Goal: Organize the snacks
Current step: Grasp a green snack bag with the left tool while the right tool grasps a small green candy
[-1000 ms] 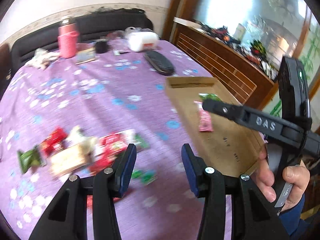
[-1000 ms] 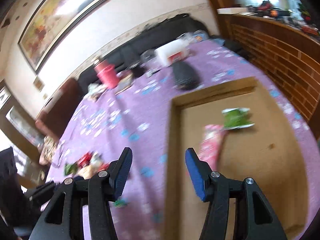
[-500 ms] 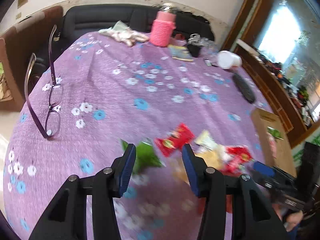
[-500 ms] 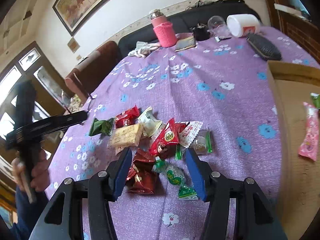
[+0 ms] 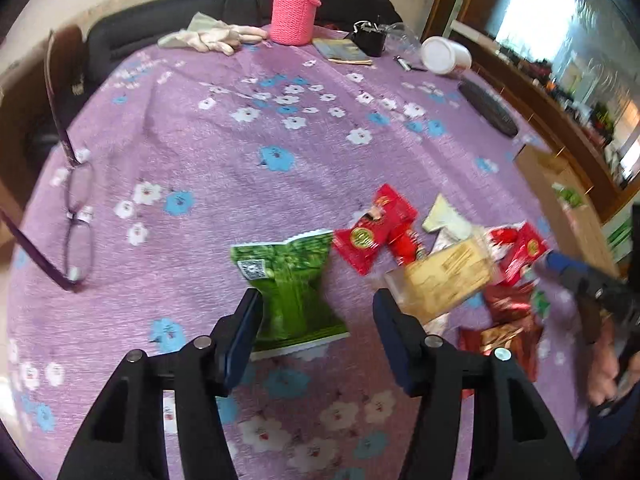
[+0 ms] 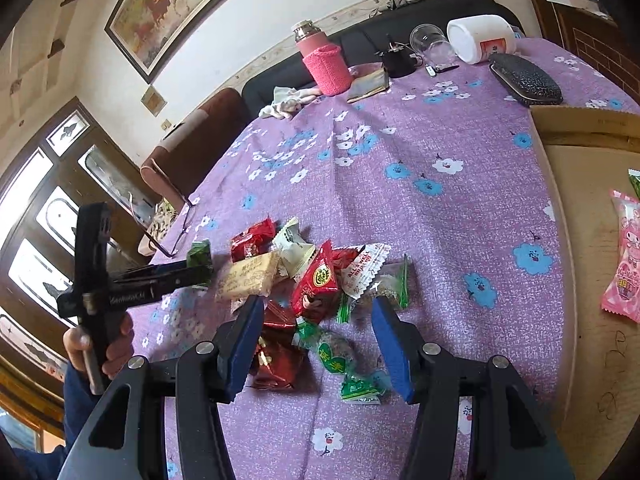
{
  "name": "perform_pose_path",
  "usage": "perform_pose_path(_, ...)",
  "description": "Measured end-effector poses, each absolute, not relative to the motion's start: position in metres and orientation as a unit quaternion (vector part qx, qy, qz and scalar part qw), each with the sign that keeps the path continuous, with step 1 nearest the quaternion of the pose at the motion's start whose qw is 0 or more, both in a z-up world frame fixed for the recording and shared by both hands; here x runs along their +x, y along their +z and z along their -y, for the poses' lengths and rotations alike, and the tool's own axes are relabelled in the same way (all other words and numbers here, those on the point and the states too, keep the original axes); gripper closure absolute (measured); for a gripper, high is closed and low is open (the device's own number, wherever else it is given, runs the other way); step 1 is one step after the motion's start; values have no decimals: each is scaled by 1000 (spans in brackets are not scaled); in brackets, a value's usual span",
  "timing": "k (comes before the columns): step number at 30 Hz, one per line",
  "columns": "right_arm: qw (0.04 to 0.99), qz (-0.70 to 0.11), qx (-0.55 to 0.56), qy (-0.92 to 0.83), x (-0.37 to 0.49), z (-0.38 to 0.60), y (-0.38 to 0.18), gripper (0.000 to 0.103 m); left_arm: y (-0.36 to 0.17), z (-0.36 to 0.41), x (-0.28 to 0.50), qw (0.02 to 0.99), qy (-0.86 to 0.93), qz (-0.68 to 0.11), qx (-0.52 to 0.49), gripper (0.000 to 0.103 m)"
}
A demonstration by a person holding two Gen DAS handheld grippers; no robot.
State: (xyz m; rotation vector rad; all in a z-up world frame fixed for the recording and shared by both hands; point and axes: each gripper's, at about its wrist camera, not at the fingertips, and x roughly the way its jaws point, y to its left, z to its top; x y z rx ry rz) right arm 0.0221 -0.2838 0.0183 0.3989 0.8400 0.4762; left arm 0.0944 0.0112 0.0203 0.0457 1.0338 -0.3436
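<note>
Left gripper (image 5: 316, 320) and right gripper (image 6: 318, 332), jaws wide apart.

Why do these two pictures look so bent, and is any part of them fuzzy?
Both views come through fisheye lenses, so straight edges bow and the corners go dark. In the left wrist view the green packet is sharp, while the snack pile at right smears with motion. The right wrist view is crisp; daylight glares through the windows.

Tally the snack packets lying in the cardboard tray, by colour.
Cardboard tray:
Pink packet: 1
Green packet: 1 (cut off at the frame edge in the right wrist view)
Total: 2
</note>
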Motion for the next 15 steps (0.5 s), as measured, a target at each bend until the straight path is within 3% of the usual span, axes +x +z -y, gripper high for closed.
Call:
perform_pose_path(5,868,-406,179,225,21,279,16,43,12,-18,106,857,-131,-498,-10,47)
perform_pose_path(7,871,-403,172,222,21,278,17,43,9,-16,107,861,-118,-494,0,51)
perform_pose_path(8,872,-403,169,221,21,277,17,43,9,-12,106,865,-110,-490,11,63)
perform_pose_path(15,878,-413,104,219,16,258,14,43,16,-4,100,882,-99,-460,21,67)
